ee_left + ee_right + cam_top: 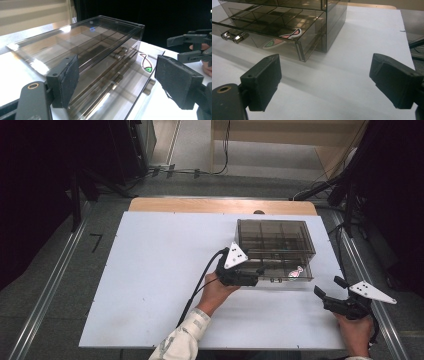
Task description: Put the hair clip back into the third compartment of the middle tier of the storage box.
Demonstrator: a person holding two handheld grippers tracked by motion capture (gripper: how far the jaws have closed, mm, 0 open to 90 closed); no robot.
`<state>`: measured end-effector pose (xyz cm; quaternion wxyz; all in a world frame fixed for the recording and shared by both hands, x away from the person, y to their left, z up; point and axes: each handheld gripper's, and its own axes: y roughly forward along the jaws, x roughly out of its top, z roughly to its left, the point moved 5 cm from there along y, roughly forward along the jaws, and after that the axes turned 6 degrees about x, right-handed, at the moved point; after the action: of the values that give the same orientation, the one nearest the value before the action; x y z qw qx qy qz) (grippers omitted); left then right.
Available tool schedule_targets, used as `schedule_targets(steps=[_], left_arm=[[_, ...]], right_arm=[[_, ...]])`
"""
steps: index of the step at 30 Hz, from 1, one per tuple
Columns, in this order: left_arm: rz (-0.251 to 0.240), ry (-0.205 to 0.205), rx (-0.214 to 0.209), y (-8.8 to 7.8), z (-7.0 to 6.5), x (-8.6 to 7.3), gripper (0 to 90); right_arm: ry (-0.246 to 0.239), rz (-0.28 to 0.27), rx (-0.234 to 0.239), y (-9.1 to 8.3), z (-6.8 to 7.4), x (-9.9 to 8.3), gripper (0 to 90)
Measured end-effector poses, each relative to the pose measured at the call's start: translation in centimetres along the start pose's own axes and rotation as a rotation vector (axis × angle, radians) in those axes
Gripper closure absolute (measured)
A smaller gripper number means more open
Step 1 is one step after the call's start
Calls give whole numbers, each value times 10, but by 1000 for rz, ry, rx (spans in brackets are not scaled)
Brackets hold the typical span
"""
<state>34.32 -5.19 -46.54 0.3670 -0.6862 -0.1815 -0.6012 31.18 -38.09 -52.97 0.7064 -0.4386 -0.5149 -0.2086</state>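
A smoky clear plastic drawer cabinet (275, 242) stands on the white table (160, 270), right of centre. Its bottom drawer (285, 276) is pulled out a little and holds a small red, white and green fish-shaped piece (296, 272). My left gripper (261, 270) is at the drawer's front left, jaws open. In the left gripper view the cabinet (82, 42) and the fish-shaped piece (146, 63) lie beyond my open left gripper (115, 82), whose pads press on nothing. My right gripper (329, 287) rests open near the table's right front, apart from the cabinet (287, 15); nothing is between its jaws (324, 82).
Two small metal knobs (234, 36) stick out from the drawer front. The table's right edge (405, 37) runs close to my right gripper. A wooden strip (220, 206) borders the far edge. Dark stands and cables flank the table on the floor.
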Motion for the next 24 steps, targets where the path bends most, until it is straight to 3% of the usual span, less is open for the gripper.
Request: schedule_targets(steps=[7,24], left_arm=[[8,-14,35,-17,21,-11,181],[1,-23,89,-68,56,-30,70]], right_arm=[[0,1,-1,0,0,0,91],[-1,5,-7,0,0,0,91]])
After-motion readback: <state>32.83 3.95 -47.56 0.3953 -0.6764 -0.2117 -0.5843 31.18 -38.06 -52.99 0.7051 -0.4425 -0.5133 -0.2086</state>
